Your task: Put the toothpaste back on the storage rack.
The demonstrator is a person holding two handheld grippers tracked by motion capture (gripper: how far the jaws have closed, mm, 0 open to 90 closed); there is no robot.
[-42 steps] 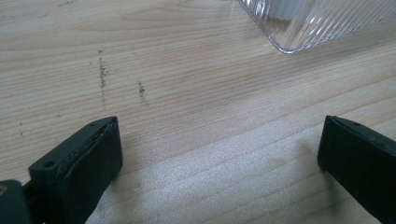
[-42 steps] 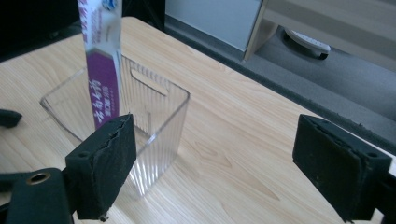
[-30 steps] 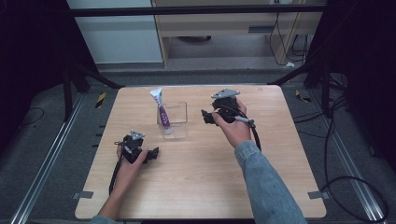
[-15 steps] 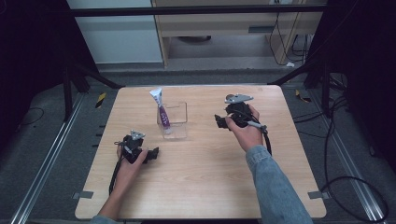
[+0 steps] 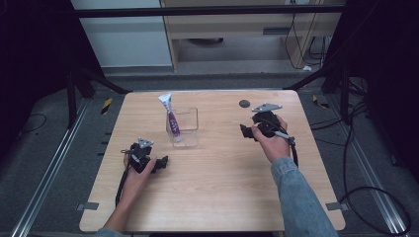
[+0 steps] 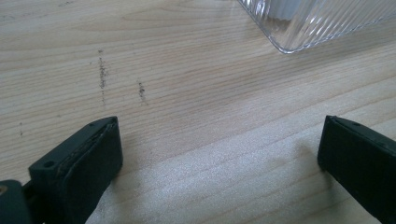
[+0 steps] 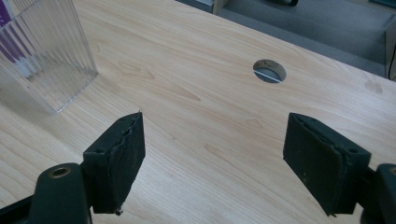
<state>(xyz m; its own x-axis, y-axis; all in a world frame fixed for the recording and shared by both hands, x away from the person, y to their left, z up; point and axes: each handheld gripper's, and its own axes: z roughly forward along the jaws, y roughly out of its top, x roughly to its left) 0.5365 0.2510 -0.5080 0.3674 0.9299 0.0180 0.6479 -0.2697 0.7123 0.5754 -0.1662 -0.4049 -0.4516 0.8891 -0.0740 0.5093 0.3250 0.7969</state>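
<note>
We find no legible text, label, brand, number or sign in any view. The purple and white squeeze tube (image 5: pixel 170 116), standing in the clear ribbed plastic container (image 5: pixel 185 129) at the far middle of the pale wooden table (image 5: pixel 212 197), carries printing too small and blurred for us to read. In the right gripper view we see only purple patches of the tube through the ribbed wall. The yellow and black striped strips (image 5: pixel 105 105) on the floor left and right of the table bear stripes only, no characters. The dark marks on the wood in the left gripper view are smudges, not writing.
</note>
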